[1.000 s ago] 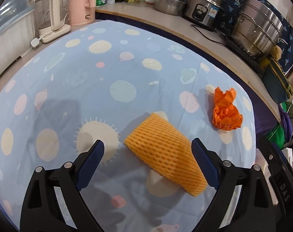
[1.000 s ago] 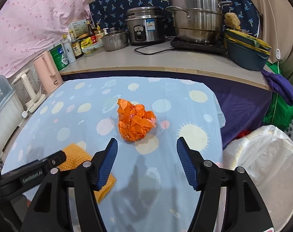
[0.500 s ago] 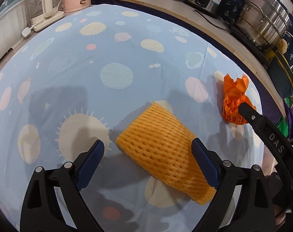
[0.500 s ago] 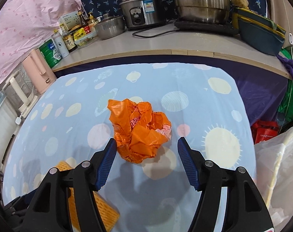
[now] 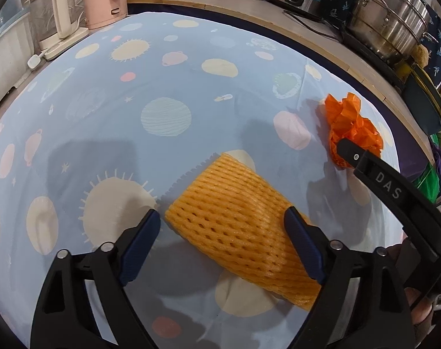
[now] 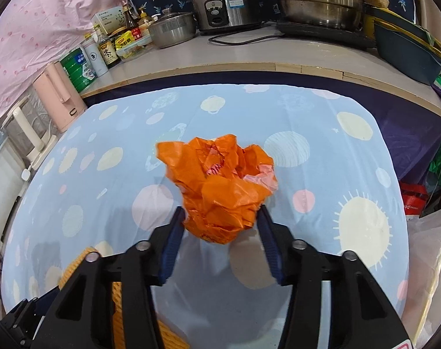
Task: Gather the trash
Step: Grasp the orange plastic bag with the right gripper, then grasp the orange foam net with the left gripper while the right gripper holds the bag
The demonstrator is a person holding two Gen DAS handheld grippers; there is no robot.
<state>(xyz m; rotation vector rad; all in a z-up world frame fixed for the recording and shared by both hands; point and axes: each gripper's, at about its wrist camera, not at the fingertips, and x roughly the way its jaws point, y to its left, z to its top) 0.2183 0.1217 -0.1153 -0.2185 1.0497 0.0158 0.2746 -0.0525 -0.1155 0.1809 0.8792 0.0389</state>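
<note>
On right tongs point(image 5: 389, 184): "DAS" lettering.

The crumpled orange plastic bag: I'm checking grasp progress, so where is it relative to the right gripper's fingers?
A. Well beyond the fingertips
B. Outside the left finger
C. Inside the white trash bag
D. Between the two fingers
D: the crumpled orange plastic bag sits between the right gripper fingers, both pads at its sides.

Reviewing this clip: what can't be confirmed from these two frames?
- Whether the right gripper pinches the orange bag: the bag covers the pads.
- Foam net's near end, left wrist view: behind the left gripper's finger.
- White sack, right wrist view: cut by the edge, contents unseen.
</note>
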